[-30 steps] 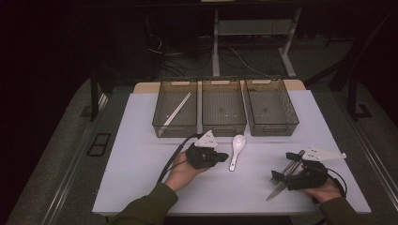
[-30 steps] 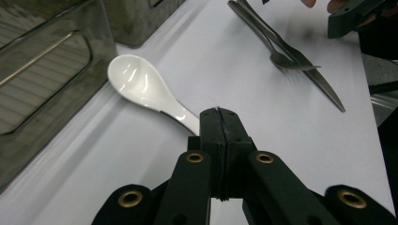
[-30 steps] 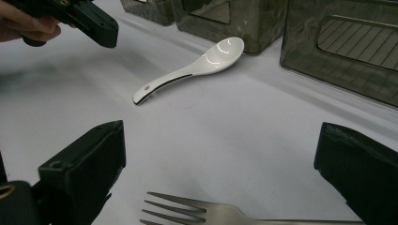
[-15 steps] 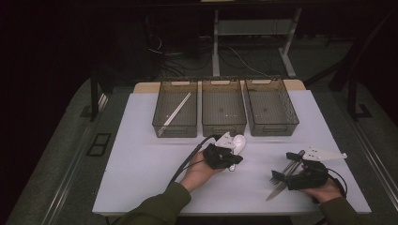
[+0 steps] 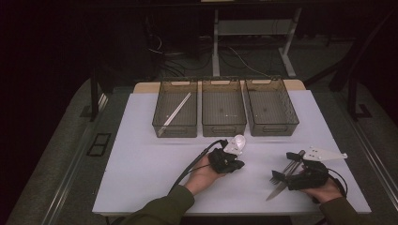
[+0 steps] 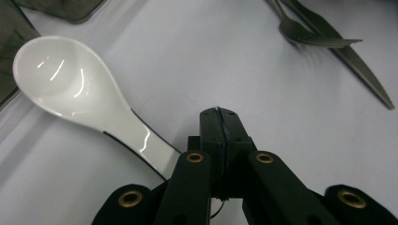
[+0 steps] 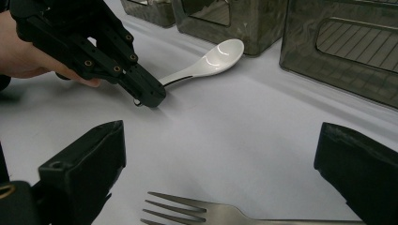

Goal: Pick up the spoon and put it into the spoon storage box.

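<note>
Moved in across the white table (image 5: 141, 178) with jaws shut tight and empty, left gripper (image 6: 219, 123) just beside the white spoon's (image 6: 75, 89) handle, pickup apparently next; right gripper (image 7: 220, 178) wide open over the fork (image 7: 202, 213).

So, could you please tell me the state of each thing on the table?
Left gripper: shut, empty, beside the spoon handle.
Right gripper: open, over the fork.
Spoon: lying flat, bowl up.
Fork: lying flat.
Knife: lying flat.
Left bin: holds chopsticks.
</note>
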`<action>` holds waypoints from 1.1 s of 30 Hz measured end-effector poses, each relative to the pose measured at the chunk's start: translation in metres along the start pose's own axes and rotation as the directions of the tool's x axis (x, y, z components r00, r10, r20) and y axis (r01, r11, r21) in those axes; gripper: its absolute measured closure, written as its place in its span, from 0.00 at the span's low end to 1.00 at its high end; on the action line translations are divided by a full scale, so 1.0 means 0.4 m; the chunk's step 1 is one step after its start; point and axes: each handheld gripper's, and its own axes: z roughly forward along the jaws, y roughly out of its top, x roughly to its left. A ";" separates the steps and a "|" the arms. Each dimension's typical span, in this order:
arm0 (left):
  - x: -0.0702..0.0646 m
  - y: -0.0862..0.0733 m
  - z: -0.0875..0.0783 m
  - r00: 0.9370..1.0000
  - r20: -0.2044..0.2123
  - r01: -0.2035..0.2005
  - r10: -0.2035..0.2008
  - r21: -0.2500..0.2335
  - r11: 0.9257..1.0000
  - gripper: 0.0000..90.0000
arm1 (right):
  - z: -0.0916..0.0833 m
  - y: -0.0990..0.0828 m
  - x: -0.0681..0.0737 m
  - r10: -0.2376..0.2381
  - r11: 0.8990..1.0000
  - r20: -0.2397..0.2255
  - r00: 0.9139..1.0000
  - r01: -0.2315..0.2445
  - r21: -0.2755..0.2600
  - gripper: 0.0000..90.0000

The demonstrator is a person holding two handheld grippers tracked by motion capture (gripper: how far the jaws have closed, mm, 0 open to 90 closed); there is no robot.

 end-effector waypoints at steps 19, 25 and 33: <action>0.023 -0.025 -0.031 1.000 -0.019 0.011 -0.010 0.052 0.999 0.99 | -0.002 0.000 0.001 -0.004 1.000 -0.001 1.000 0.004 -0.001 0.03; 0.049 -0.040 -0.051 0.998 -0.042 0.048 -0.045 0.051 0.998 0.99 | -0.002 0.000 0.001 -0.004 1.000 -0.001 1.000 0.004 -0.001 0.03; 0.086 -0.058 -0.078 0.993 -0.094 0.082 -0.076 0.061 0.995 0.99 | -0.001 0.000 0.001 -0.004 1.000 -0.001 1.000 0.004 -0.001 0.03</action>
